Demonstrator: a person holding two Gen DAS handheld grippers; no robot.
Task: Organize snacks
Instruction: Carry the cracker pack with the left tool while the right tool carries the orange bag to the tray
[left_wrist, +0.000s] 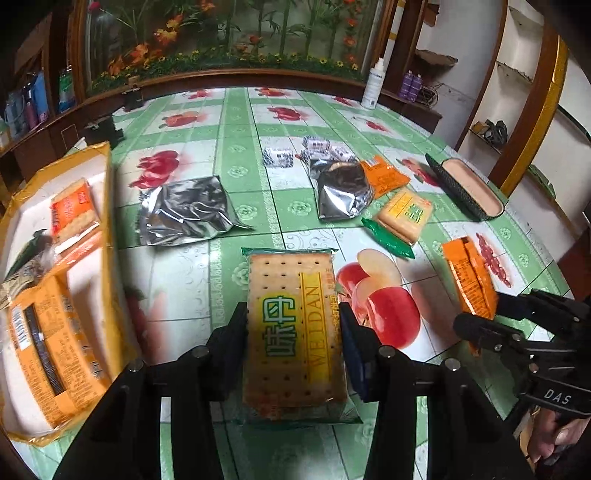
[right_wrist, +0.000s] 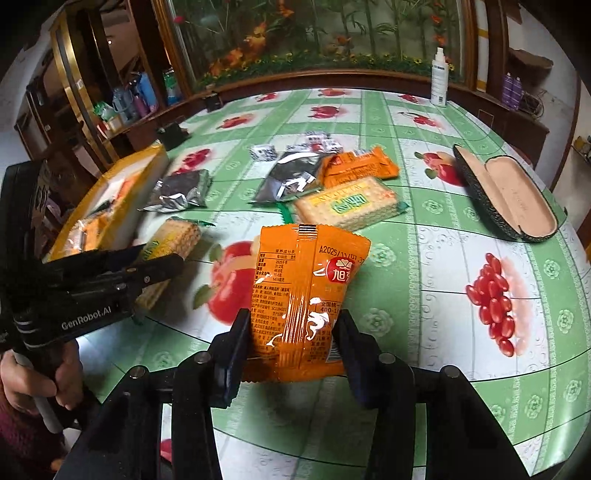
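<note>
My left gripper (left_wrist: 293, 343) is shut on a clear pack of square crackers (left_wrist: 291, 314) with green lettering, held just above the tablecloth. My right gripper (right_wrist: 291, 339) is shut on an orange snack packet (right_wrist: 306, 295), its printed back facing me. Each gripper shows in the other's view: the right gripper (left_wrist: 476, 325) at the right edge with its orange packet (left_wrist: 469, 280), the left gripper (right_wrist: 162, 267) at the left with its cracker pack (right_wrist: 171, 247). A yellow-edged white box (left_wrist: 107, 206) on the left holds several orange packets.
On the fruit-print tablecloth (right_wrist: 443, 325) lie two silver foil bags (left_wrist: 184, 214) (left_wrist: 343, 192), a second cracker pack (right_wrist: 351, 205), another orange packet (right_wrist: 358, 168) and small black-and-white wrapped sweets (left_wrist: 280, 157). An open glasses case (right_wrist: 506, 192) sits at the right, a white spray bottle (right_wrist: 439, 77) at the back.
</note>
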